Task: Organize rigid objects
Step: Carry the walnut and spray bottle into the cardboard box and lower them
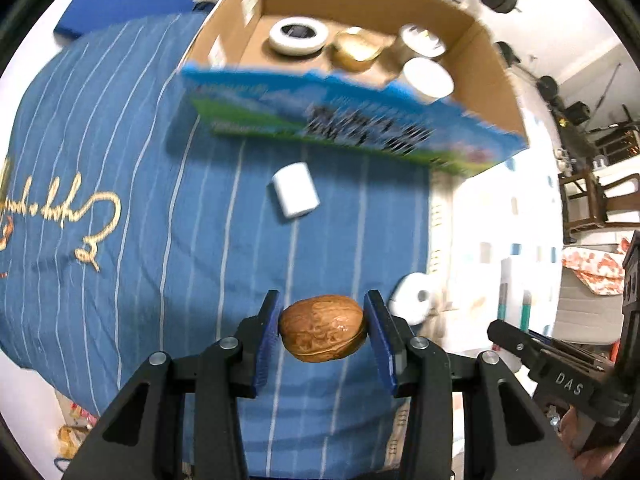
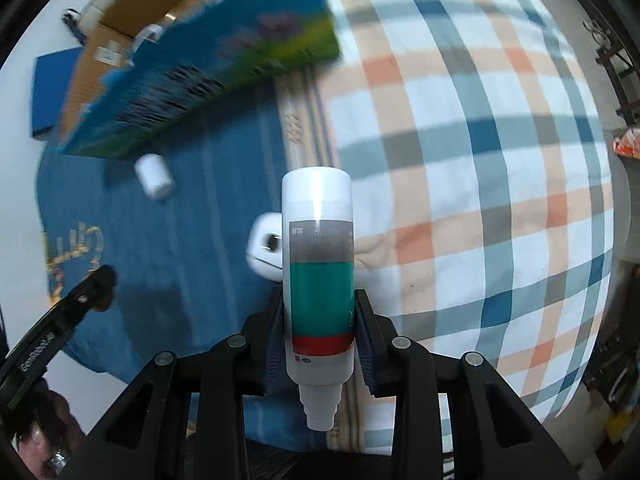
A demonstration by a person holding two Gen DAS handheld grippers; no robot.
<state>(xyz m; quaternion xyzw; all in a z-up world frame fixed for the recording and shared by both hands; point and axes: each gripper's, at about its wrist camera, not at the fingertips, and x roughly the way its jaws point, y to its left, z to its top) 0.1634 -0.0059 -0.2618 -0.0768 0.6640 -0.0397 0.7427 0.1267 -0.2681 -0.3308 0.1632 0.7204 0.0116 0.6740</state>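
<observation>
The left gripper [image 1: 323, 330] clamps a walnut [image 1: 323, 328] between its blue pads, probably to carry it to the open cardboard box [image 1: 496, 80] ahead. The right gripper [image 2: 320, 320] grips a white bottle [image 2: 319, 276] around its body, base pointing forward, likely bound for the box too.

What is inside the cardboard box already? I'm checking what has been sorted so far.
Inside the cardboard box are a white ring-shaped roll, a gold-coloured container and two white-lidded jars. The printed blue front flap hides the near floor, so anything there is unseen.
</observation>
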